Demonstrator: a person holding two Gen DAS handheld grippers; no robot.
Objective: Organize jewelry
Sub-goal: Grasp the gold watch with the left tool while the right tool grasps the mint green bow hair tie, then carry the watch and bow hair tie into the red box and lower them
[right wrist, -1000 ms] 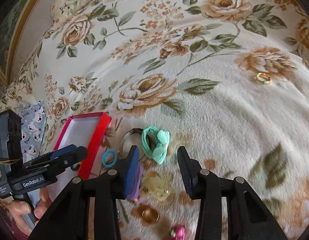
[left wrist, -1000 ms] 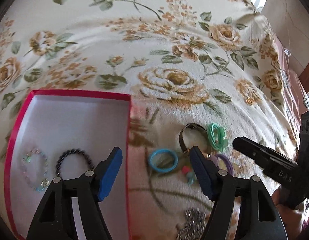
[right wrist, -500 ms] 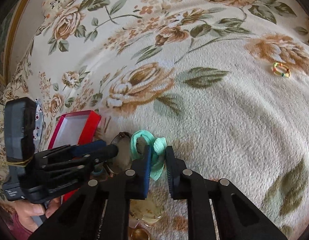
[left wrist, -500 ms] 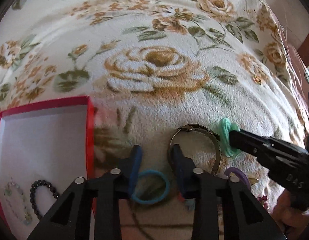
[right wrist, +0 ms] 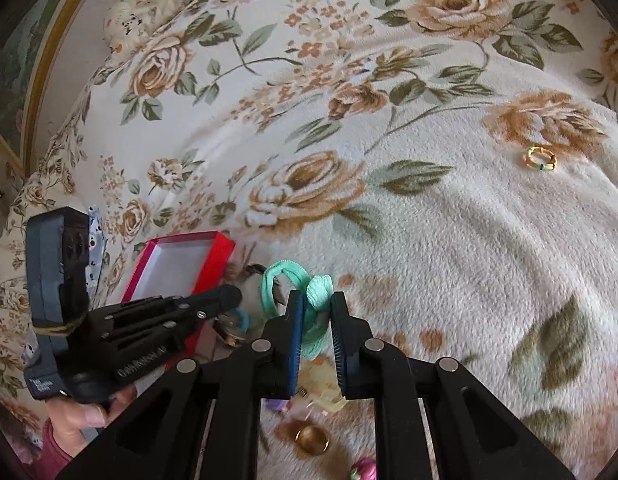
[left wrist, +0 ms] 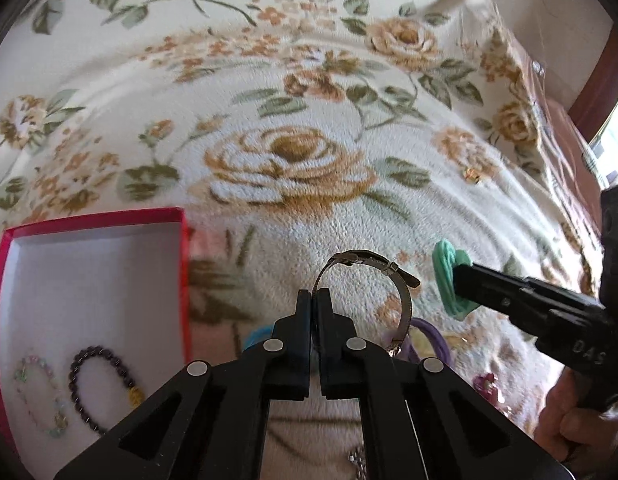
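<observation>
My left gripper [left wrist: 313,300] is shut on the rim of a metal bangle [left wrist: 369,276] that stands upright just above the floral blanket. My right gripper [right wrist: 313,312] is shut on a mint green hair tie [right wrist: 309,304], also seen in the left wrist view [left wrist: 449,276]. The red box [left wrist: 181,264] with a white inside lies to the left and holds a dark bead bracelet [left wrist: 97,384] and a pale bead bracelet [left wrist: 39,396]. A blue hair tie [left wrist: 255,336] lies partly hidden behind my left fingers.
A purple hair tie [left wrist: 433,336], a pink bead piece [left wrist: 485,384] and a chain [left wrist: 359,464] lie near the grippers. A gold ring [right wrist: 312,438], a pink ornament [right wrist: 363,470] and a yellow-green band [right wrist: 541,158] lie on the blanket [right wrist: 449,240].
Both grippers have closed: the left on the bangle, the right on the mint hair tie. The left gripper moved from beside the box to the bangle.
</observation>
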